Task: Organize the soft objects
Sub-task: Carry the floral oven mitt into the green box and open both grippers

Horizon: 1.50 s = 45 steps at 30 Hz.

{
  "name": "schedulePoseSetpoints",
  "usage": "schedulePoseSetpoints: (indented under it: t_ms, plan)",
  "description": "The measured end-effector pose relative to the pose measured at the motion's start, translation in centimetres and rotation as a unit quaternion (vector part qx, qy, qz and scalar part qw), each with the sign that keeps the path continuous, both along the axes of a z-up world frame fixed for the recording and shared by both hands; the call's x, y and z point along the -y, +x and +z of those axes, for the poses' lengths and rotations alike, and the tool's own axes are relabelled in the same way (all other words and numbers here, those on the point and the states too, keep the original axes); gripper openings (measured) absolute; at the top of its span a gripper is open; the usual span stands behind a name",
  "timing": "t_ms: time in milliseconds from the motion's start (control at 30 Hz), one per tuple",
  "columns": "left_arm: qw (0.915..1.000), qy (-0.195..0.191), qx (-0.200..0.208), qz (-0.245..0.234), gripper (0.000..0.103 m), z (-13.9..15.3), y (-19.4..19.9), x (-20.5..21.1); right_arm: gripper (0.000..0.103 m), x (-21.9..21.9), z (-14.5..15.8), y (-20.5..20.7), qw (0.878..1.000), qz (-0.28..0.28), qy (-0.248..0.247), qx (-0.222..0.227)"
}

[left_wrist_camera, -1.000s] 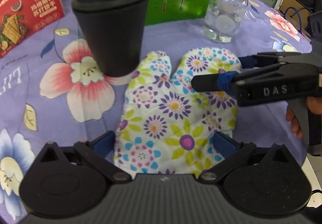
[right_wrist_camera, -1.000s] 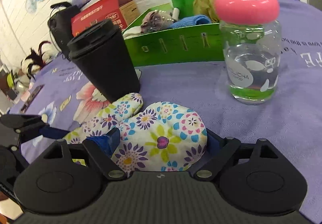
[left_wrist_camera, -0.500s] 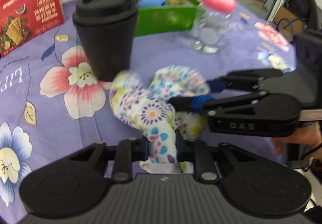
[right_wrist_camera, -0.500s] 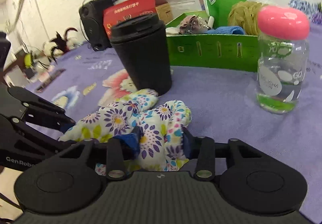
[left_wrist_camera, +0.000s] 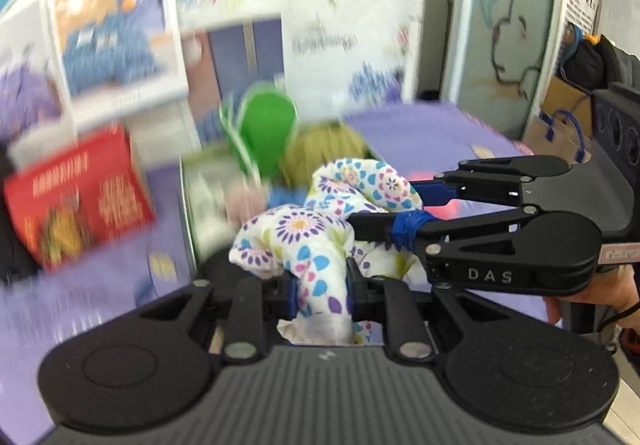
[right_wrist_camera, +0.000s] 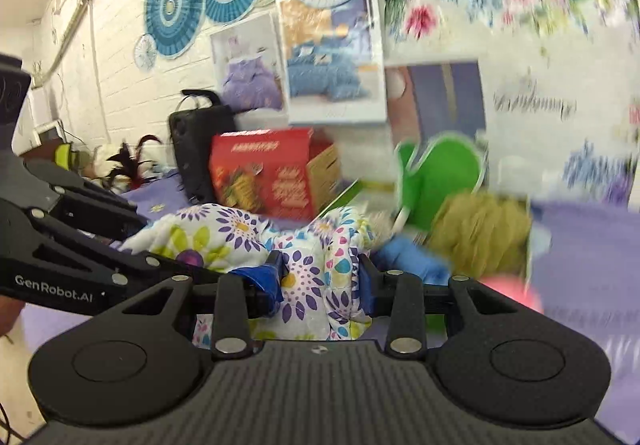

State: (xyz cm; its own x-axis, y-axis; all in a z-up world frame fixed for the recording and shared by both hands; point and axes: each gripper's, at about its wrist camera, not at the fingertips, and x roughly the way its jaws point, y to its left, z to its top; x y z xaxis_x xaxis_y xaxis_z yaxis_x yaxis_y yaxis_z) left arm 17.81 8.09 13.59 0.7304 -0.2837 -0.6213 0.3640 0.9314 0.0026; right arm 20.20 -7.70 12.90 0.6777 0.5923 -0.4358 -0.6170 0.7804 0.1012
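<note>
One floral oven mitt [left_wrist_camera: 320, 229] hangs bunched in the air between two grippers. The left gripper [left_wrist_camera: 320, 291] is clamped tight on its cuff end, and the right gripper [right_wrist_camera: 322, 277] is pinched closed on its other end. Just behind it sit one green storage box [right_wrist_camera: 440, 173], one yellow-green yarn ball [right_wrist_camera: 484, 233], one blue cloth [right_wrist_camera: 408, 263] and one red cracker box [right_wrist_camera: 264, 173].

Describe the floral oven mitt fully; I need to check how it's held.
The floral oven mitt is white quilted fabric printed with purple, blue, yellow and pink flowers. It is bunched and lifted, pinched by both grippers: the left gripper clamps one fold, the right gripper another. It hangs before the green box.
</note>
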Motion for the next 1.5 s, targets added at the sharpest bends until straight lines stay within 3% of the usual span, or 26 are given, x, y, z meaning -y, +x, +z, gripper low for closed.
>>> schedulePoseSetpoints:
  t_ms: [100,167,200,233,267,367,467,600,800,833,867,967,1133,1233,1333,1500]
  plan:
    - [0.9989,0.041,0.023,0.003,0.020,1.6,5.7,0.9,0.022,-0.4,2.0,5.4,0.999,-0.012,-0.032,0.012]
    - [0.9984,0.053,0.013,0.015,0.028,1.6,9.6,1.1,0.023,-0.9,2.3,9.2,0.998,-0.019,-0.060,0.005]
    - [0.9981,0.061,0.005,0.013,0.038,1.2,11.4,1.1,0.027,-1.2,2.2,11.1,0.997,-0.023,-0.073,-0.007]
    - [0.9972,0.073,-0.001,0.016,0.061,0.7,13.1,1.0,0.027,-1.2,1.9,12.9,0.996,-0.030,-0.085,-0.026]
    - [0.9954,0.089,-0.005,0.035,0.076,0.0,14.6,0.7,0.028,-1.2,1.3,14.6,0.993,-0.041,-0.098,-0.048]
    - [0.9914,0.098,-0.035,0.079,0.076,-1.8,17.4,-1.3,0.029,0.1,0.0,18.3,0.987,-0.086,-0.087,-0.104]
    - [0.9891,0.080,-0.046,0.115,0.076,-2.5,18.1,-3.9,0.030,2.2,0.3,18.8,0.988,-0.109,-0.047,-0.096]
    - [0.9870,0.060,-0.048,0.141,0.077,-2.2,17.8,-6.0,0.031,2.9,0.8,18.9,0.987,-0.119,-0.045,-0.094]
    - [0.9856,0.058,-0.012,0.158,0.082,0.0,14.8,-6.4,0.033,3.1,2.0,15.9,0.989,-0.117,-0.039,-0.082]
    - [0.9855,0.057,-0.004,0.159,0.091,0.5,14.0,-6.3,0.033,3.0,2.3,15.1,0.989,-0.117,-0.038,-0.081]
    - [0.9848,0.058,0.007,0.163,0.093,0.9,13.1,-6.2,0.033,3.0,2.6,14.3,0.989,-0.116,-0.037,-0.079]
    - [0.9835,0.051,0.032,0.171,0.093,2.2,10.3,-6.4,0.034,2.9,3.5,11.8,0.990,-0.116,-0.031,-0.076]
    - [0.9800,0.033,0.033,0.193,0.093,2.0,6.4,-8.2,0.035,2.8,3.5,7.1,0.990,-0.121,-0.006,-0.075]
    - [0.9674,0.055,0.034,0.245,0.093,0.4,4.1,-9.7,0.035,2.4,2.4,4.5,0.987,-0.142,0.001,-0.071]
    - [0.9483,0.064,0.044,0.308,0.093,-2.1,1.7,-11.7,0.035,1.7,1.0,1.6,0.985,-0.162,0.018,-0.054]
    - [0.9306,0.053,0.009,0.362,0.093,-6.3,-1.3,-14.5,0.035,0.3,-1.5,-2.0,0.977,-0.210,0.014,-0.037]
